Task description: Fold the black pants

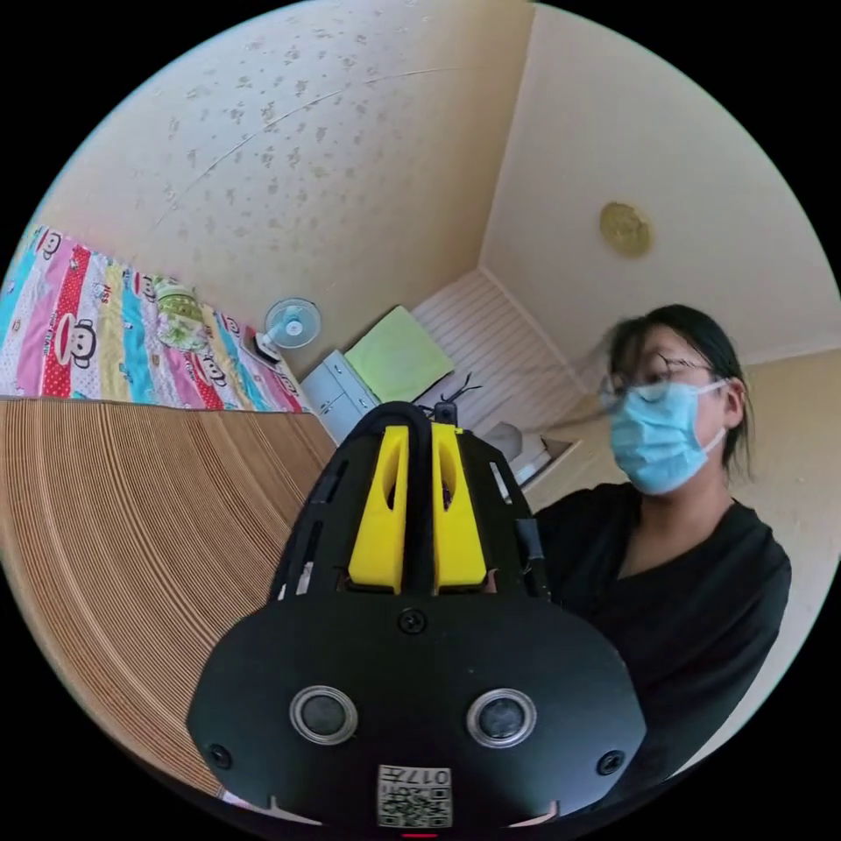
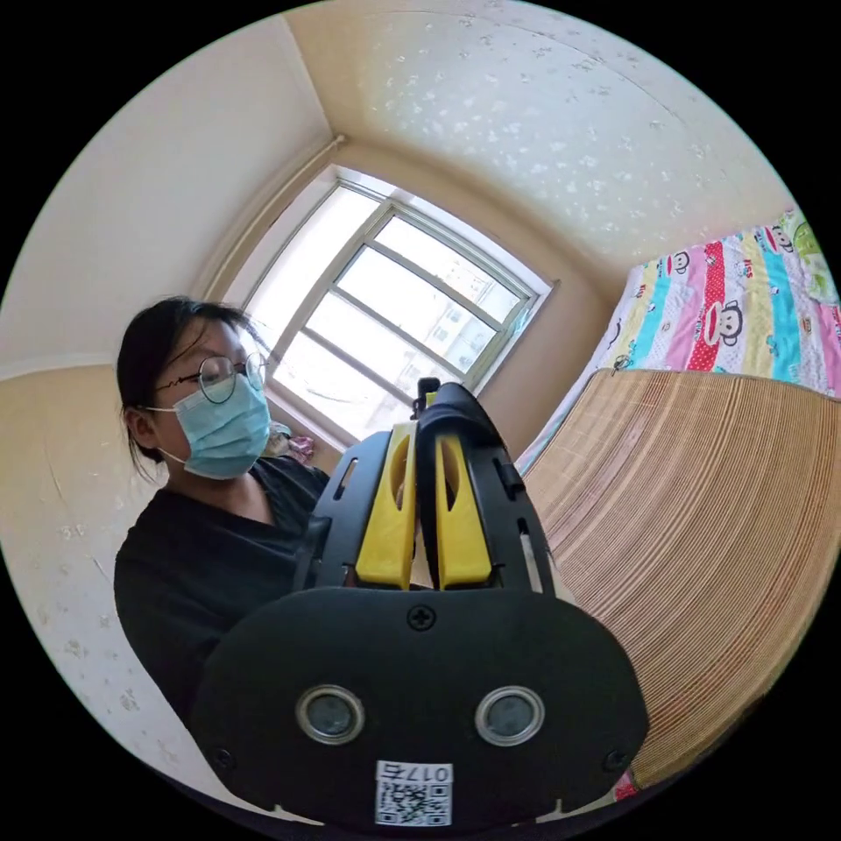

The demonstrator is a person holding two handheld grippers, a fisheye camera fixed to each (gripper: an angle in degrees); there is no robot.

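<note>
Both views tilt upward toward the ceiling and walls. Left gripper view: a speckled wall [image 1: 289,149] takes the upper part, meeting a plain cream ceiling [image 1: 666,131] that carries a round gold light fitting [image 1: 625,229]. A woven bamboo mat [image 1: 131,543] covers the bed across the lower left, and beyond its far edge lies a striped cartoon-print sheet [image 1: 88,324] in pink, blue and yellow. A person in a dark top [image 1: 692,604] stands at the right, wearing a mask. Near the room corner sit a small fan [image 1: 293,322], a grey cabinet [image 1: 337,390] and a green cloth [image 1: 399,355] just beside it. The left gripper [image 1: 419,512] fills the lower centre, black body with two yellow jaws pressed together along a thin dark seam; nothing is caught between them. Right gripper view: a large window [image 2: 394,307] with a pale frame sits at centre, the same bamboo mat at the right [image 2: 701,526], and the cartoon sheet above it [image 2: 736,307]. The person appears at the left [image 2: 210,543], close behind the right gripper [image 2: 425,517]. Its yellow jaws are together too, with a narrow dark line between them, and hold no cloth. The black pants cannot be made out in these frames; the bare part of the mat carries no garment.
</note>
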